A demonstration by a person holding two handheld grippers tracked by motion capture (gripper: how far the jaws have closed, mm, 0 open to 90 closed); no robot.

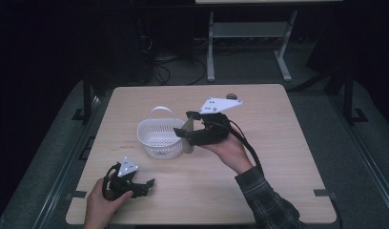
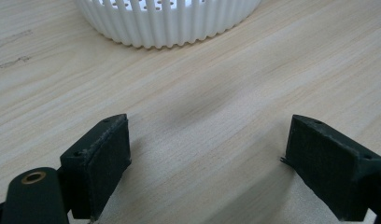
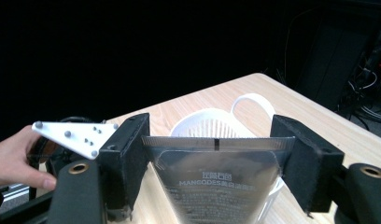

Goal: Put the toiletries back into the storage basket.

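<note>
One silvery pouch (image 3: 216, 179), with printed lettering and a crimped top edge, is held between the jaws of the right tongs (image 1: 189, 125), gripped by its two side edges. It is carried above the desk (image 1: 278, 143) at the right-hand rim of the white slotted basket (image 1: 160, 138), not yet inside it. The pick-up is judged complete; what appears to be left is moving the pouch over the basket, lowering it in and releasing it. The left tongs (image 1: 146, 183) rest low on the desk near its front edge, jaws spread apart and holding nothing, well short of the basket. Count: one pouch, one basket with a loop handle, two tongs. The basket interior looks empty as far as visible.
</note>
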